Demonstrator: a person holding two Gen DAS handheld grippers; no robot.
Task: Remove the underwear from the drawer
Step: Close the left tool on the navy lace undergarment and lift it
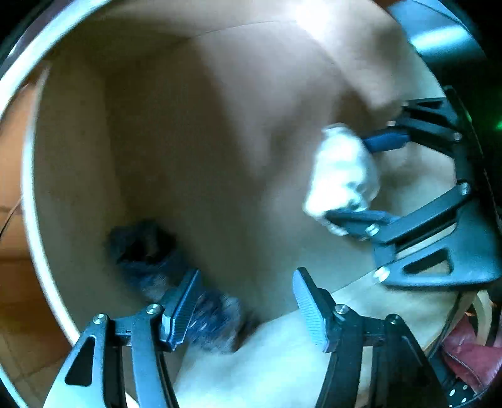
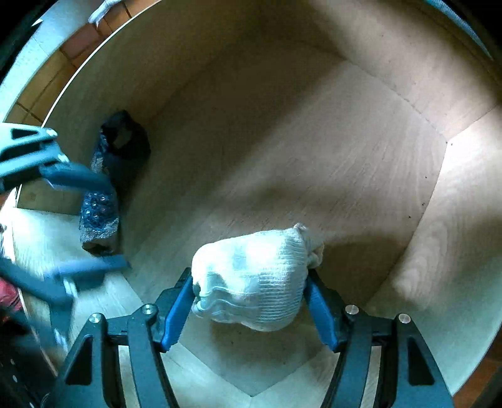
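Observation:
A white rolled underwear (image 2: 251, 276) is clamped between the blue pads of my right gripper (image 2: 248, 282), held above the pale wooden floor of the drawer (image 2: 313, 157). The left wrist view shows the same bundle (image 1: 342, 175) in the right gripper (image 1: 348, 180). A dark blue patterned underwear roll (image 2: 103, 204) lies against the drawer's side wall. My left gripper (image 1: 244, 282) points down over this roll (image 1: 147, 254) with its jaws wide apart. One finger (image 1: 182, 301) covers part of the roll, and the pads do not press on it. From the right wrist, the left gripper (image 2: 116, 224) straddles the roll.
The drawer's walls (image 2: 455, 219) rise on all sides around both grippers. Outside its white rim (image 1: 28, 188) lies an orange-brown tiled floor (image 2: 78, 47) with a white cloth (image 2: 100, 9) on it. A maroon garment with a zip (image 1: 470, 354) shows at the lower right.

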